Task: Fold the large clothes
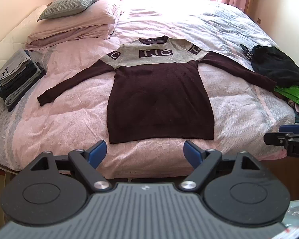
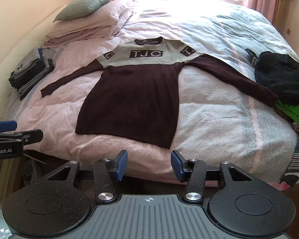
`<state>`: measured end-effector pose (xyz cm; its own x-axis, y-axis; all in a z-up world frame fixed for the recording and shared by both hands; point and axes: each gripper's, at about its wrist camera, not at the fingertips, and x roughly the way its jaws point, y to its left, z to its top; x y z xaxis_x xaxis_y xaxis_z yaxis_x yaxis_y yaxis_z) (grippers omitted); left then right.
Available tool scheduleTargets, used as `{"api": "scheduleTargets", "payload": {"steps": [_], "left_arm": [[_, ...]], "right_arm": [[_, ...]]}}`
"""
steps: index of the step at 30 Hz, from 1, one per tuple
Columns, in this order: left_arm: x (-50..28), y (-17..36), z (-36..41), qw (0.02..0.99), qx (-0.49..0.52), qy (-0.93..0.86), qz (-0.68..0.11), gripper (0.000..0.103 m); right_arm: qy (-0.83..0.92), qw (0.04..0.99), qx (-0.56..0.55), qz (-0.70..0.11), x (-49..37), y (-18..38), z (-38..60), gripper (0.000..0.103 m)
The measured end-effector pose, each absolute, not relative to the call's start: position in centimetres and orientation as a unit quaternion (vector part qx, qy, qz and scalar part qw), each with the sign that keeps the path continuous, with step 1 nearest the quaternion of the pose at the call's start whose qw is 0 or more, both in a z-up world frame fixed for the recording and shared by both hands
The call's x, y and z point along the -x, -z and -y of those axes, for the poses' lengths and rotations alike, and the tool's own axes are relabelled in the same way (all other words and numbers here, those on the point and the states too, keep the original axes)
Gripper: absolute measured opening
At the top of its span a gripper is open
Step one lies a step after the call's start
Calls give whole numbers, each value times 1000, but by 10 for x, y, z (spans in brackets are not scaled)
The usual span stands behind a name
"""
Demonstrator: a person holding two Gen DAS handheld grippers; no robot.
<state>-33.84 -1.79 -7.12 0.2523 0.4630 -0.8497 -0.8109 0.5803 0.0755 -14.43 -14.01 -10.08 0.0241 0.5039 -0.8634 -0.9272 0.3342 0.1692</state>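
Sweater (image 1: 159, 99) spread flat on pink-quilted bed (image 1: 69, 119), sunlit window behind, left tool (image 1: 144, 152) wide, right tool (image 2: 149, 165) part-open, both empty.

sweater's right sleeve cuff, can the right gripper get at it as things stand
Probably yes. The cuff lies flat on the bed, its end beside the dark clothes pile; the right gripper is open and empty.

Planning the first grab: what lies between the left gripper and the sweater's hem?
Only bare pink bedcover separates the open left gripper from the hem of the maroon sweater; the left wrist view shows this.
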Motion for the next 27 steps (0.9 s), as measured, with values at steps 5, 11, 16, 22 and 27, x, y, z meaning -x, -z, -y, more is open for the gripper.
{"api": "scheduleTargets", "payload": {"steps": [5,11,16,22,27], "left_arm": [[337,71,18,767,193,-417,-449,82],[334,70,17,766,193,-420,-447,82],[332,68,14,767,193,-424,-442,82],[331,67,11,767,196,-427,-437,82],[331,68,5,766,200,-428,-436,82]], "right_arm": [[-531,676,232,-457,143,101,139,45],[-535,672,233,-456,142,101,134,45],[-541,674,233,-447,142,99,131,45],[-547,670,235,-443,141,99,126,45],[-547,668,235,-447,137,101,119,45]]}}
